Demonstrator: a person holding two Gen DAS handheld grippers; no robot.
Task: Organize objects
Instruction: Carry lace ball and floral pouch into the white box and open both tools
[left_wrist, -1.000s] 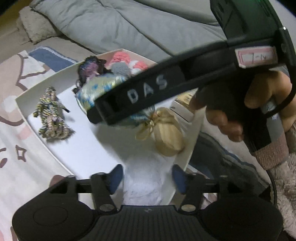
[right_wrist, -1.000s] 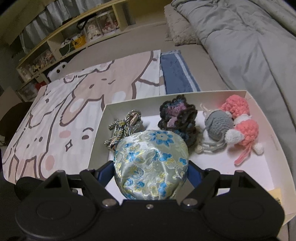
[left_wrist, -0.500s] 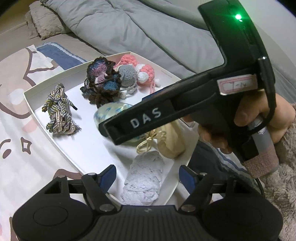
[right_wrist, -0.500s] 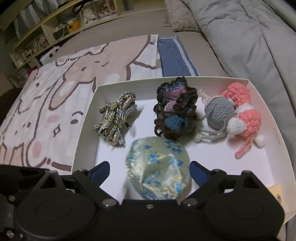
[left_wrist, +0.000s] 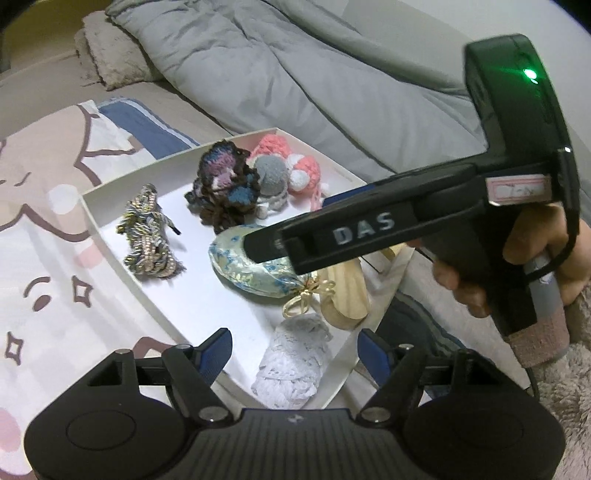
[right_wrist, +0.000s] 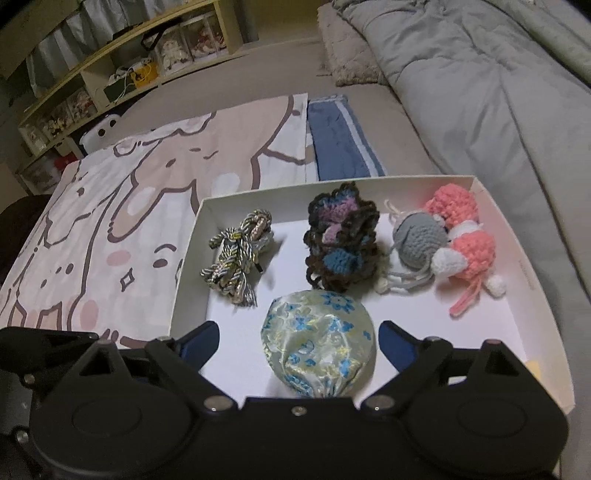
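Note:
A white box (right_wrist: 188, 258) on the bed holds several soft items. Near its front lies a pale brocade pouch (right_wrist: 317, 339) with blue flowers. It sits between the wide blue fingers of my right gripper (right_wrist: 297, 332), which is open and does not press on it. Behind the pouch are a braided cord bundle (right_wrist: 236, 258), a dark crochet flower (right_wrist: 340, 240), a grey crochet ball (right_wrist: 417, 240) and pink crochet pieces (right_wrist: 469, 251). My left gripper (left_wrist: 295, 343) hovers open above a white lace piece (left_wrist: 291, 362) at the box's near corner. Beside that lies a beige pouch with a bow (left_wrist: 343, 291).
The right gripper's black body (left_wrist: 351, 232), held by a hand (left_wrist: 532, 243), crosses the left wrist view above the box. A grey duvet (right_wrist: 480, 92) lies to the right, a cartoon blanket (right_wrist: 110, 206) to the left, a blue towel (right_wrist: 336, 136) behind. Shelves (right_wrist: 110, 74) stand far back.
My right gripper's jaws spread off the brocade pouch and drew back, leaving it in the box. My left gripper's jaws widened and it lifted away from the lace piece.

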